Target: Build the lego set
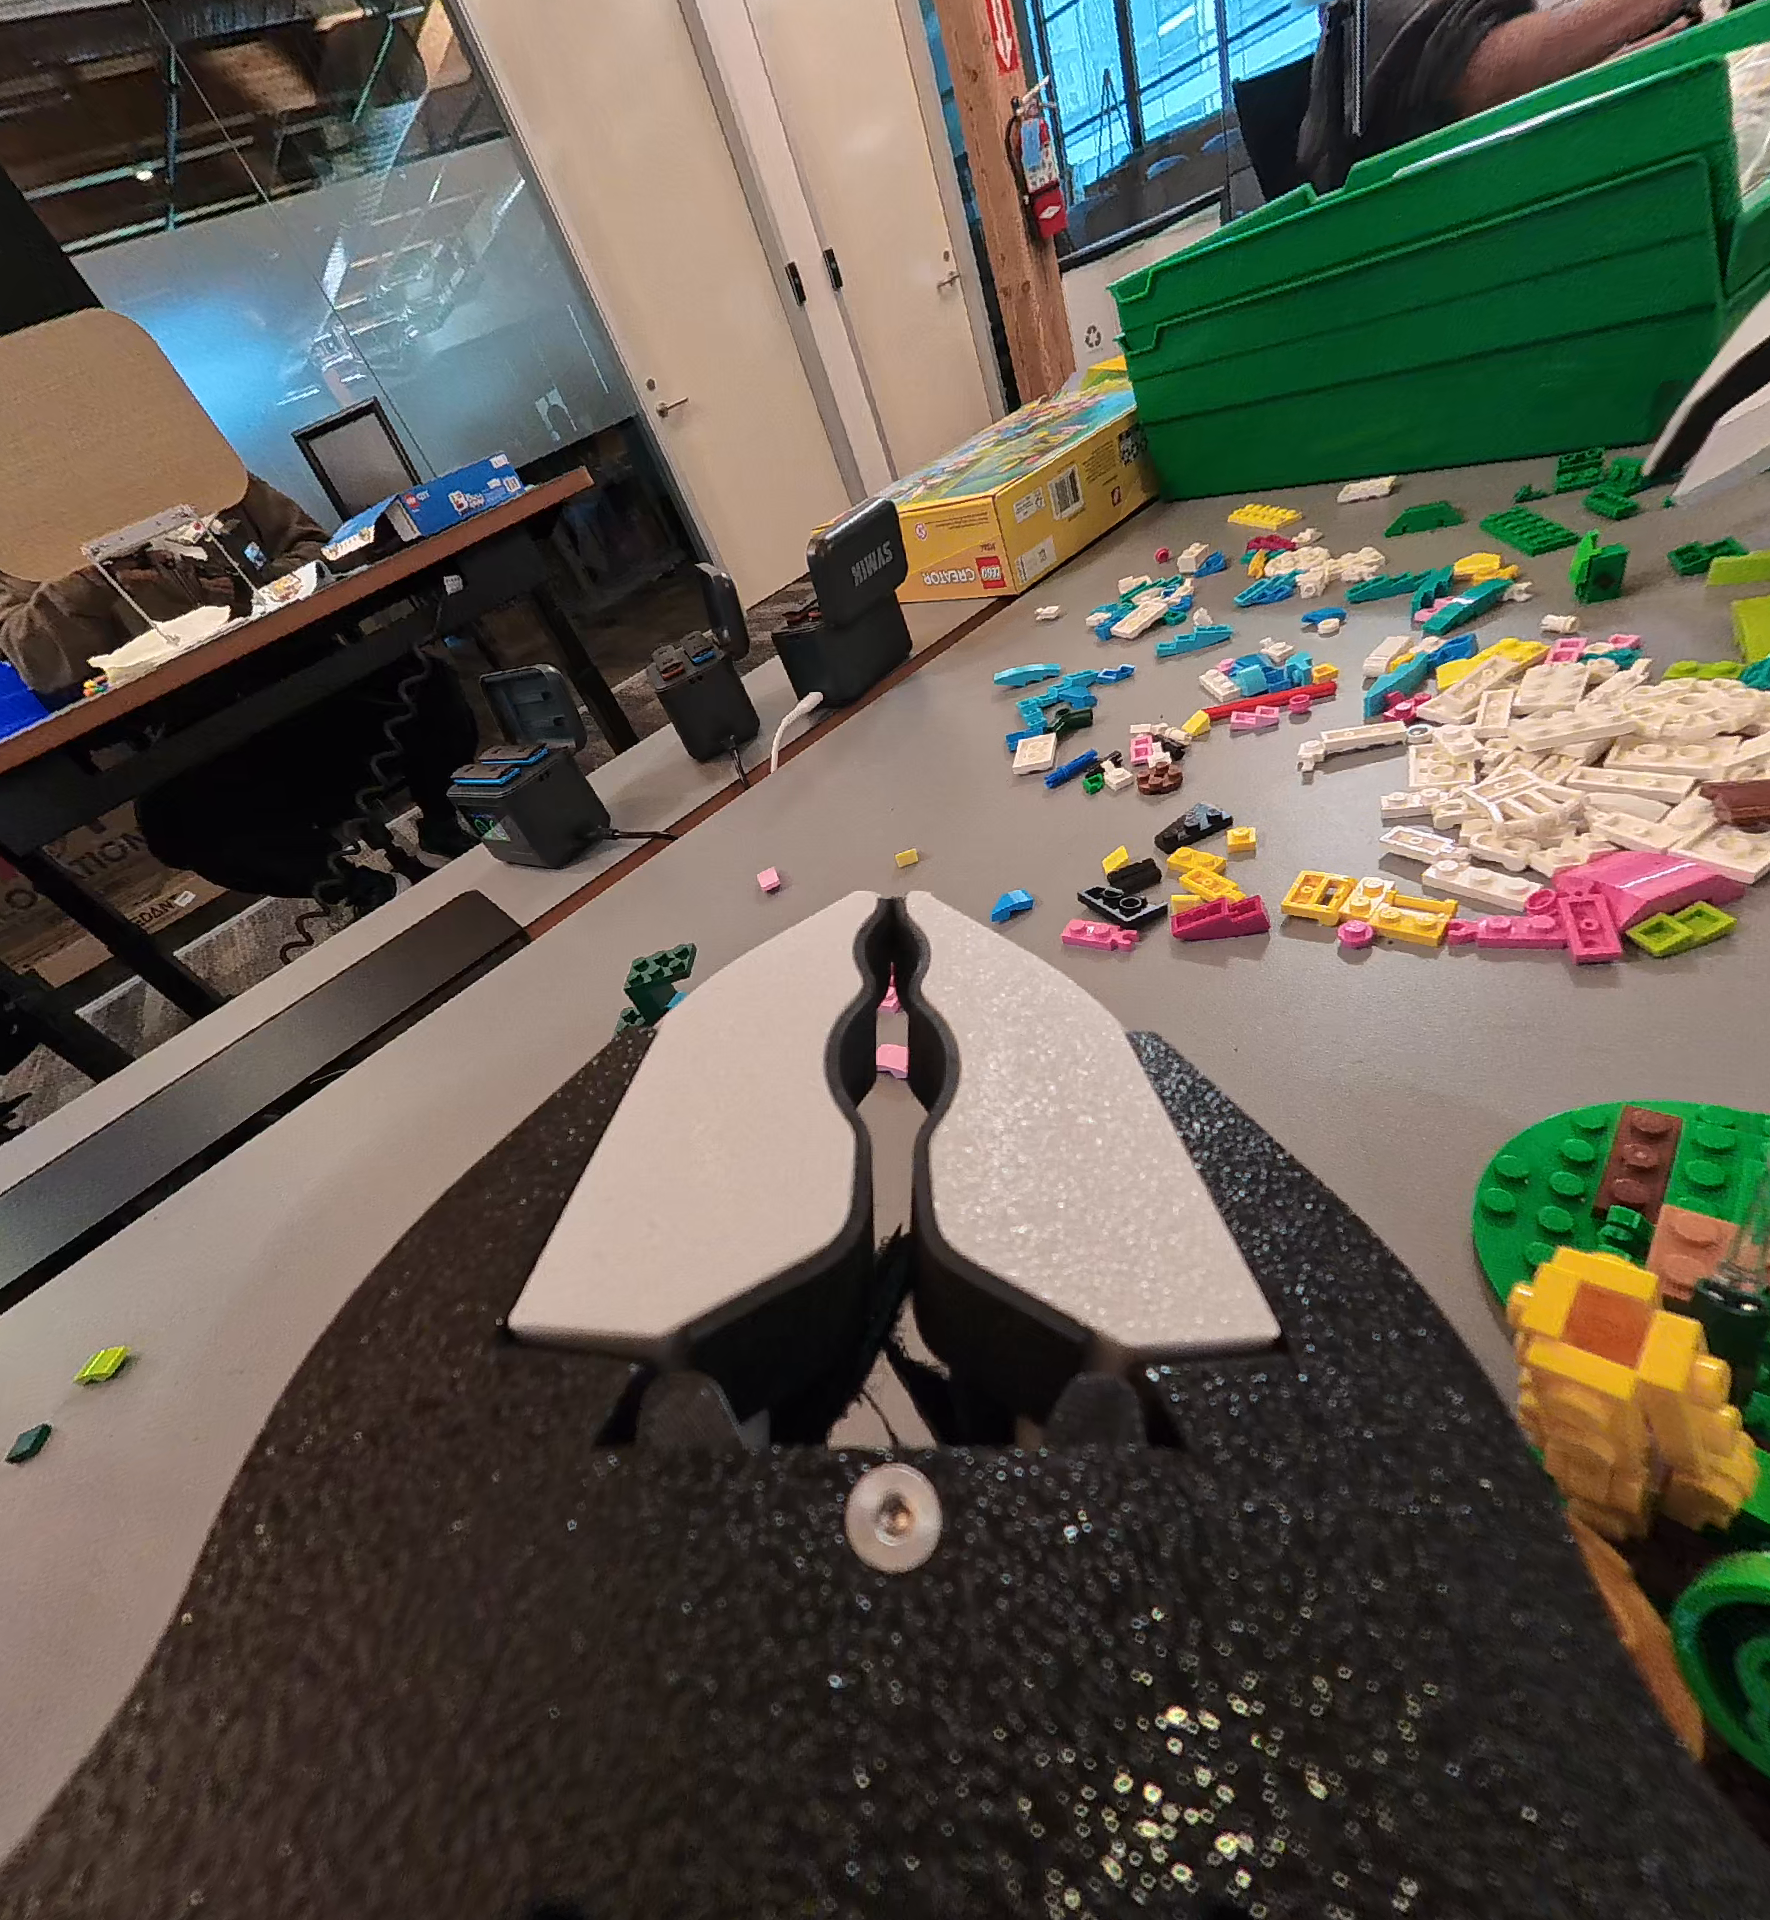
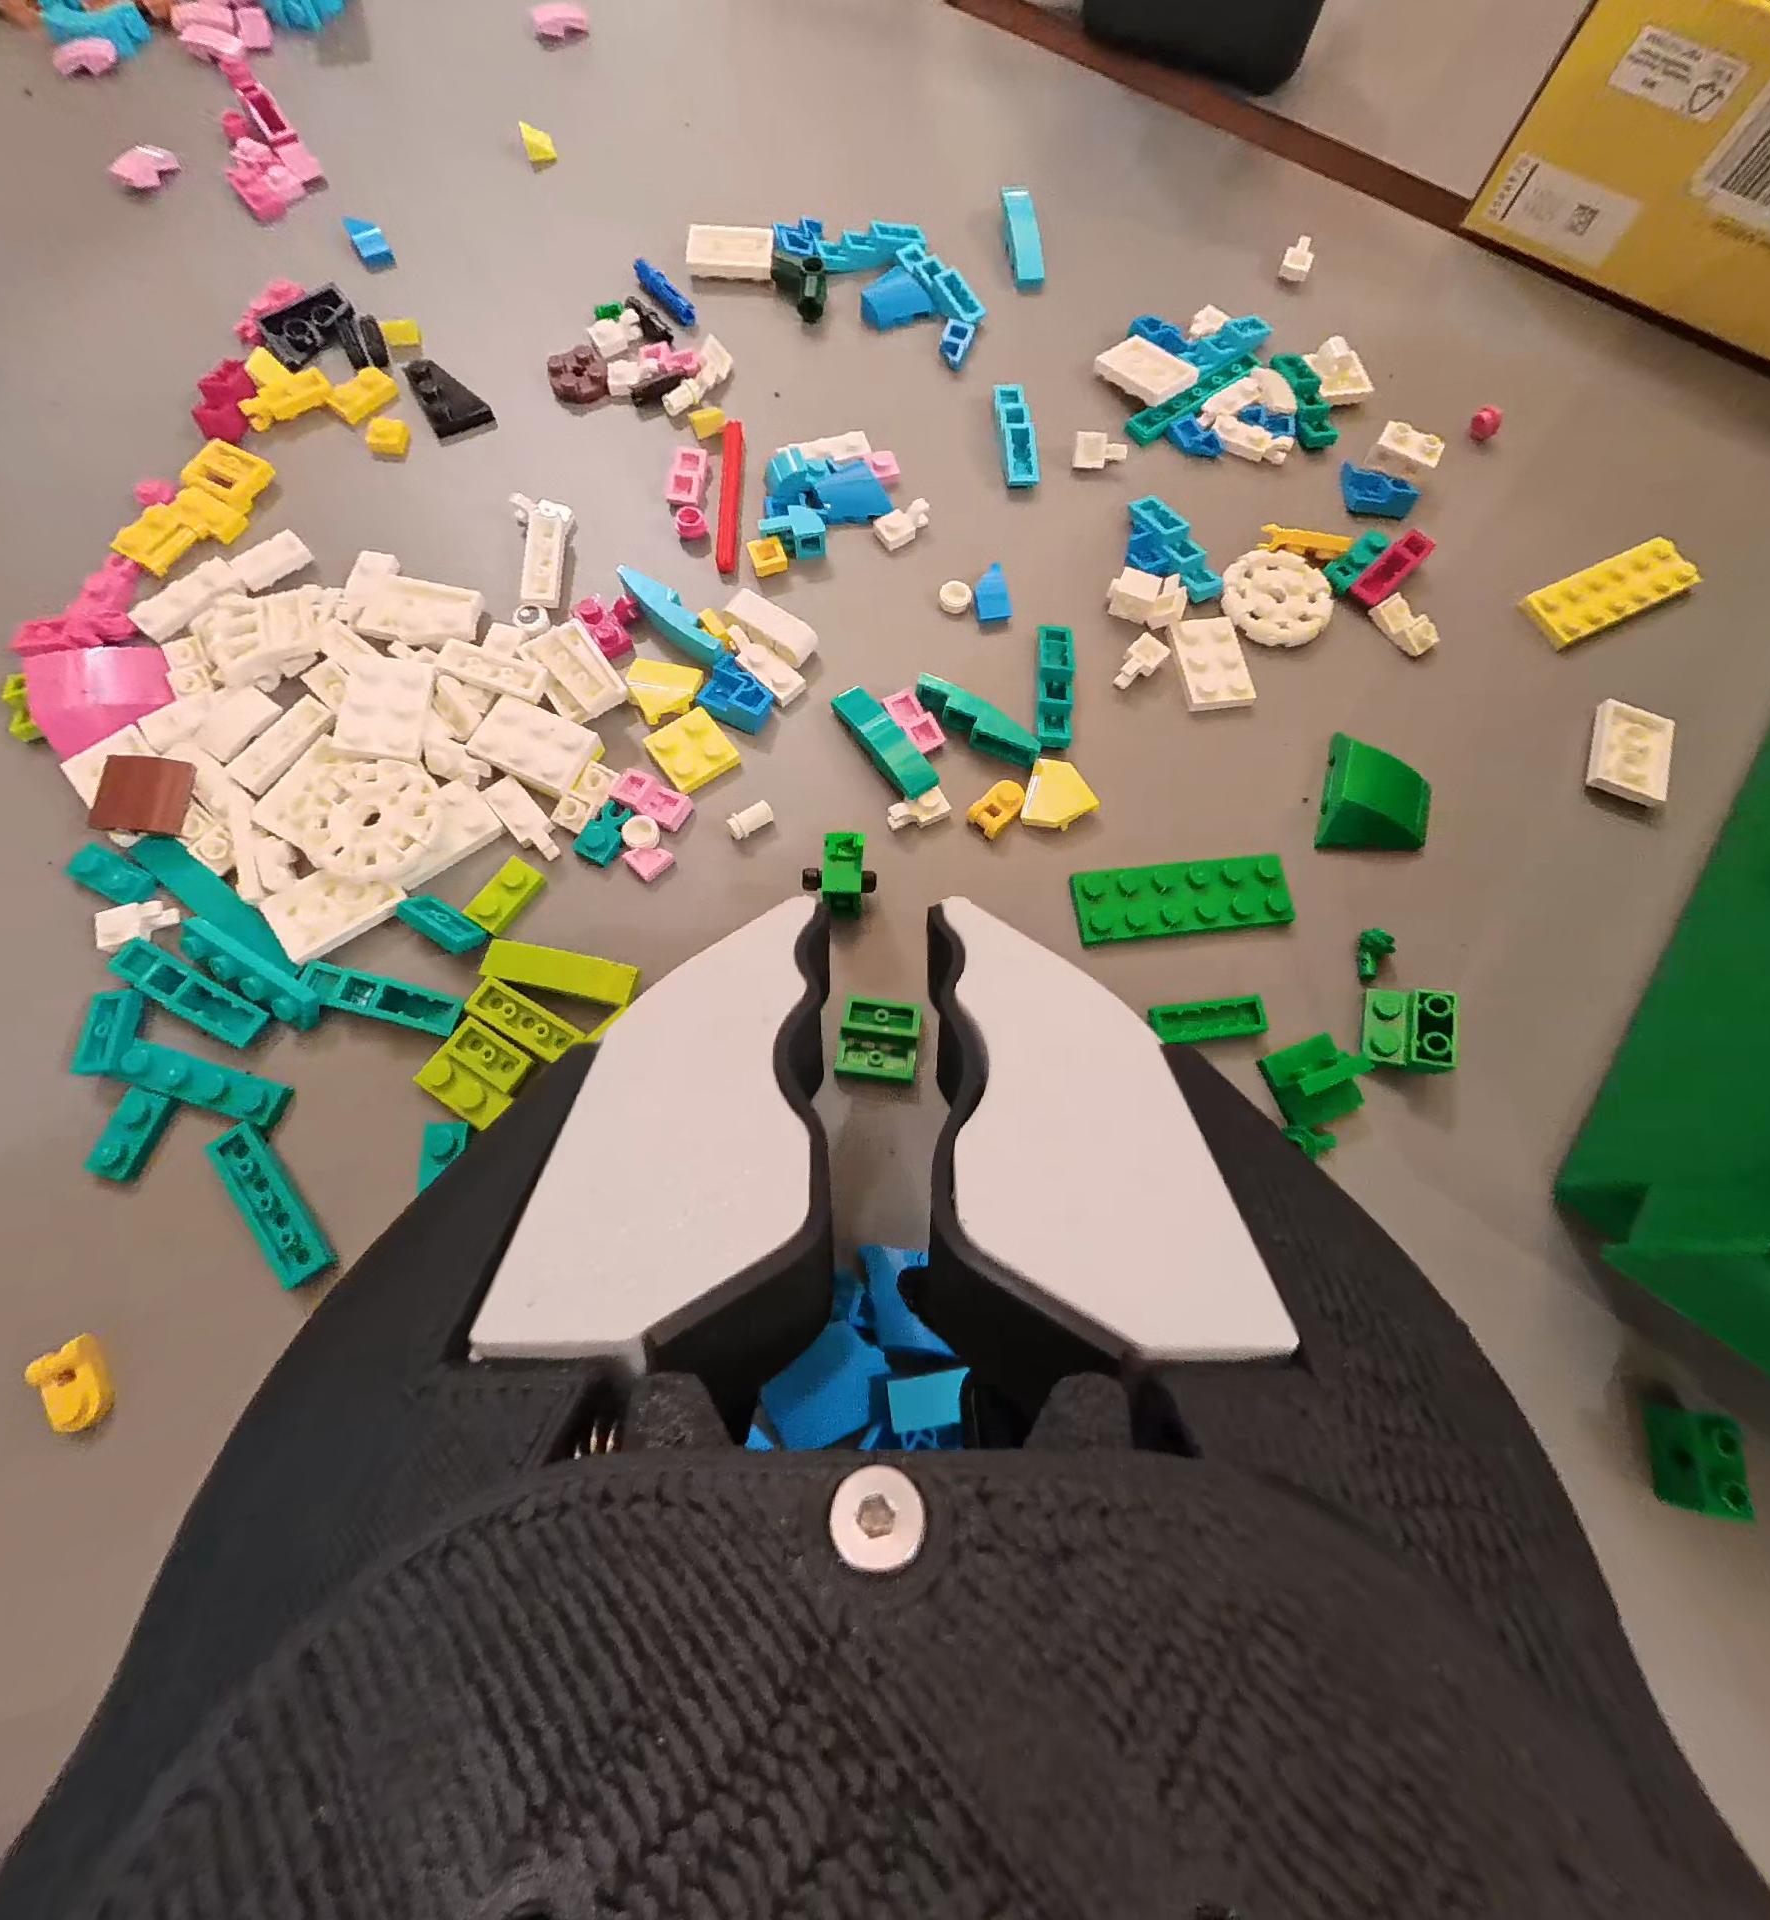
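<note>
Above the grey table (image 2: pixel 860 125), near the white brick pile (image 2: pixel 372 717), the right gripper (image 2: pixel 876 914) hangs with fingers apart, bare, a small green brick (image 2: pixel 839 868) just ahead. Beside that pile, the left gripper (image 1: pixel 896 906) is closed, bare.

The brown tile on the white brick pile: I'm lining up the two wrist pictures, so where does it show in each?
Left wrist view: brown tile at the far right, on the white pile's near right edge.
Right wrist view: brown tile at the left, on the pile's lower left edge.
Shared landmark: the big pink curved piece beside it.
</note>
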